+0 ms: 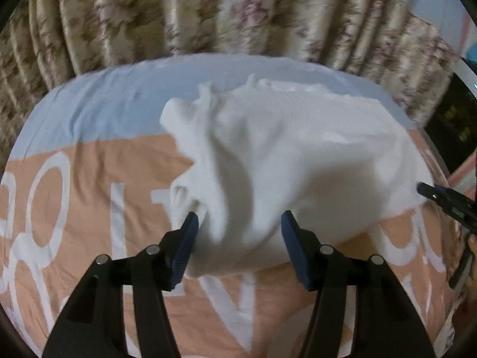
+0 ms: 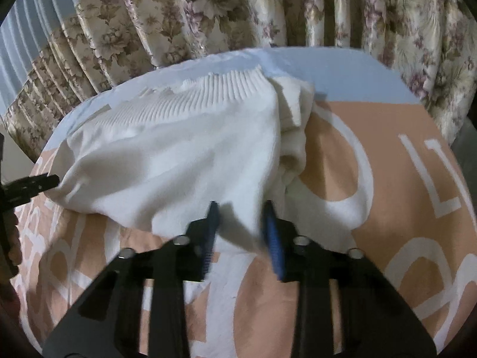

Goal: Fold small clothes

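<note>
A white knit garment [image 1: 283,149] lies crumpled on the peach bedspread; its ribbed hem [image 2: 208,89] points to the far side. My left gripper [image 1: 238,223] is open, its blue-padded jaws wide apart on either side of the garment's near bulge. My right gripper [image 2: 241,211] has its jaws half closed around a fold of the garment's near edge [image 2: 238,223]; the pads are still apart. The right gripper also shows at the right edge of the left wrist view [image 1: 429,192], and the left gripper at the left edge of the right wrist view [image 2: 44,182].
The bedspread [image 1: 89,208] is peach with large white letters and a pale blue band [image 1: 119,98] at the far side. Floral curtains [image 2: 268,9] hang close behind the bed. A dark gap lies off the bed's right side [image 1: 459,119].
</note>
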### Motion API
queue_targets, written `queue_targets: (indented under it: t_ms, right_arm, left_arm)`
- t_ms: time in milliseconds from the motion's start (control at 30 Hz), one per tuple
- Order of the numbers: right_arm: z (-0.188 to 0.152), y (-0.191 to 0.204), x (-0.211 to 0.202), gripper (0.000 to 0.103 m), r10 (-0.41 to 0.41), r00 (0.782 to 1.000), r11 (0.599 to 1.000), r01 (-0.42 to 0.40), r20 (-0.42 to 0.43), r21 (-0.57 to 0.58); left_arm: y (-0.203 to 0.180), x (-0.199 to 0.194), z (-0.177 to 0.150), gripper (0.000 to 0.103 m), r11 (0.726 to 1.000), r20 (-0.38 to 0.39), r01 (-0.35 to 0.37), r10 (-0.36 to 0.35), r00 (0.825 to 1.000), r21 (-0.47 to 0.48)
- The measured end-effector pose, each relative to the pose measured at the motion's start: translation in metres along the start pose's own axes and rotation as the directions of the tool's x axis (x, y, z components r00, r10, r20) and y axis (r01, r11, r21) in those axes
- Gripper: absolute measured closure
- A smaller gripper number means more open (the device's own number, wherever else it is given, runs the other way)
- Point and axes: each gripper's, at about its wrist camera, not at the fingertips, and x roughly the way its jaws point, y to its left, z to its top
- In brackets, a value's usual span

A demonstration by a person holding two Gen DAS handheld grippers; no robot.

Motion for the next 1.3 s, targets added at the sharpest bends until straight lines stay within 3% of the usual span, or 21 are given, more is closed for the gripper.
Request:
queue_targets:
  t_ms: [33, 133, 167, 200, 233, 333, 567, 667, 767, 900, 933, 1033, 1100, 1300]
  right_arm:
    - [0.000, -0.001, 0.000, 0.081, -0.002, 1.000, 1.000, 0.002, -0.004, -0.001]
    - [0.002, -0.004, 0.002, 0.085, -0.003, 1.000, 1.000, 0.003, -0.009, 0.004]
    - [0.003, -0.004, 0.001, 0.087, -0.004, 1.000, 1.000, 0.004, -0.002, 0.002]
    - [0.003, -0.003, 0.000, 0.088, -0.005, 1.000, 1.000, 0.005, 0.002, -0.002]
    - [0.003, -0.002, -0.001, 0.089, -0.007, 1.000, 1.000, 0.007, 0.003, -0.008]
    - [0.003, 0.000, -0.001, 0.092, -0.019, 1.000, 0.999, 0.019, -0.003, -0.041]
    - [0.007, -0.014, -0.017, 0.094, -0.042, 0.999, 0.997, 0.044, 0.026, -0.059]
    - [0.000, -0.023, -0.002, 0.094, -0.039, 0.998, 0.999, 0.038, -0.045, -0.037]
    - [-0.005, -0.020, 0.002, 0.088, -0.053, 0.997, 0.998, 0.051, -0.056, -0.035]
    - [-0.001, -0.020, -0.014, 0.068, -0.041, 0.998, 0.999, 0.040, -0.037, -0.011]
    - [0.002, -0.020, -0.022, 0.067, -0.049, 0.999, 0.999, 0.049, -0.016, -0.013]
    - [0.017, -0.021, -0.035, 0.067, -0.053, 0.997, 0.999, 0.053, 0.050, -0.001]
    - [0.035, -0.016, -0.029, 0.066, -0.042, 0.997, 0.999, 0.042, 0.069, -0.005]
    - [0.075, 0.022, 0.020, 0.067, -0.016, 0.995, 0.992, 0.028, 0.099, -0.120]
  left_arm:
    - [-0.002, 0.000, 0.000, 0.028, 1.000, 0.001, -0.011, 0.011, 1.000, 0.009]
    - [0.000, 0.013, 0.001, 0.032, 0.999, -0.048, -0.038, 0.039, 0.998, 0.026]
    - [0.001, 0.018, 0.001, 0.042, 0.999, -0.067, -0.025, 0.027, 0.997, 0.023]
    - [0.002, 0.022, 0.000, 0.076, 1.000, -0.087, -0.018, 0.020, 0.996, 0.020]
    - [0.005, 0.027, 0.000, 0.090, 1.000, -0.108, -0.018, 0.019, 0.994, 0.011]
    - [0.016, 0.026, -0.001, 0.091, 0.998, -0.111, 0.021, -0.028, 0.993, -0.060]
    - [0.012, -0.001, -0.022, 0.092, 0.991, -0.089, 0.070, -0.080, 0.993, -0.117]
    - [0.015, 0.011, -0.030, 0.090, 0.993, -0.119, 0.040, -0.053, 0.991, -0.110]
    - [0.025, 0.012, -0.025, 0.083, 0.990, -0.122, 0.052, -0.068, 0.990, -0.131]
    - [0.035, -0.018, -0.007, 0.049, 0.994, -0.059, -0.028, 0.022, 0.998, -0.101]
    - [0.039, -0.027, -0.003, 0.044, 0.994, -0.038, -0.036, 0.033, 0.999, -0.102]
    - [0.043, -0.042, 0.017, 0.040, 0.991, 0.011, -0.108, 0.109, 0.994, -0.080]
    - [0.036, -0.035, 0.033, 0.040, 0.991, 0.016, -0.114, 0.115, 0.993, -0.068]
    - [-0.013, 0.025, 0.067, 0.034, 0.990, -0.003, -0.139, 0.139, 0.990, 0.008]
